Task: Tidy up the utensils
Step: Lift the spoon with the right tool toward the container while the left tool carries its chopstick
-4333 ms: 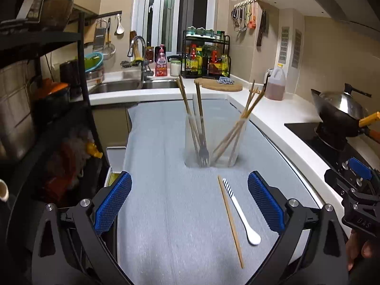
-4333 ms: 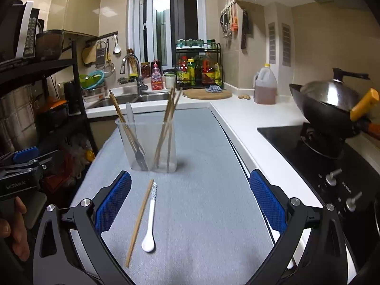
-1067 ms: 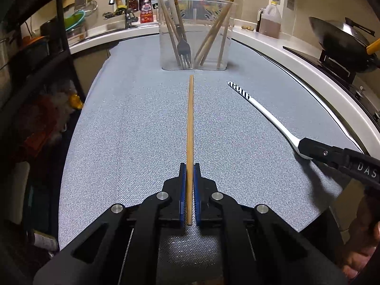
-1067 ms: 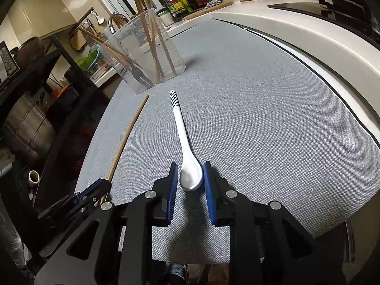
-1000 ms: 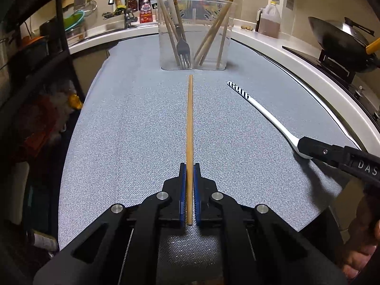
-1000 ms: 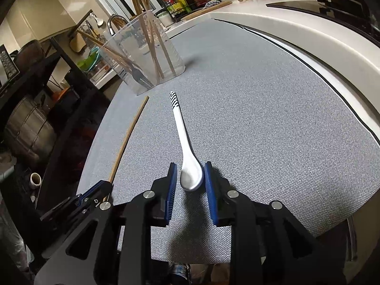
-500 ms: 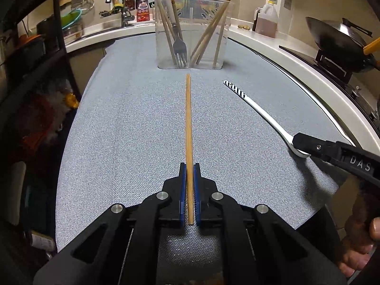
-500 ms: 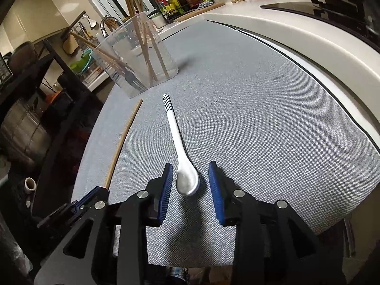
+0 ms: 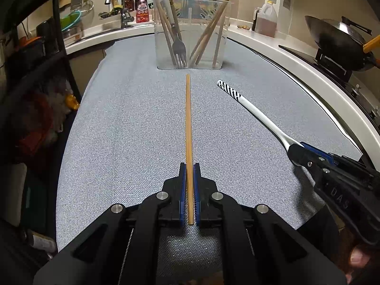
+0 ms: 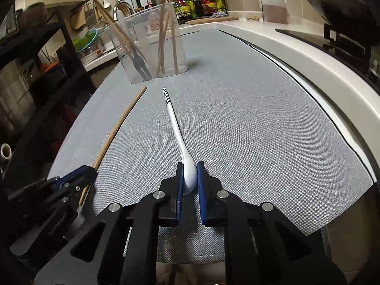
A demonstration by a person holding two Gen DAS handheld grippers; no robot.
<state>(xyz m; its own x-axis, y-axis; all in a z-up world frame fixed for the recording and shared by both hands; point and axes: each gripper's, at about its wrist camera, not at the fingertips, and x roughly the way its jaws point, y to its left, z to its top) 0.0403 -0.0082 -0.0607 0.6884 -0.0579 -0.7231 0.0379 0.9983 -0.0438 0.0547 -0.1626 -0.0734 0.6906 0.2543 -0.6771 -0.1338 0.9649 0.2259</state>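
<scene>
- Looking along the left gripper (image 9: 189, 166) in the left wrist view: its blue pads are closed tight on the near end of a chopstick (image 9: 188, 123). The chopstick runs straight ahead over the grey mat (image 9: 123, 123), and its far tip stops just before the clear holder (image 9: 190, 33).
- The holder stands upright at the far end of the mat. It has a fork (image 9: 178, 45), tines down, and several chopsticks leaning inside.
- To the right of the held chopstick lies a white spoon (image 9: 251, 109), its striped handle end pointing toward the holder. Its bowl end is hidden in the tips of the right gripper (image 9: 299, 152), which enters from the right edge.
- Beyond the mat, a wok (image 9: 337, 40) sits on the stove at the right.
- In the right wrist view, the right gripper (image 10: 190, 178) has just been closing its jaws, and the spoon (image 10: 177, 128) bowl is between them; both pads now press on its sides. The spoon handle points toward the holder (image 10: 152, 52).
- At the left of this view, the chopstick (image 10: 118, 125) lies diagonally, its near end in the left gripper (image 10: 85, 173), which is pinched on it.
</scene>
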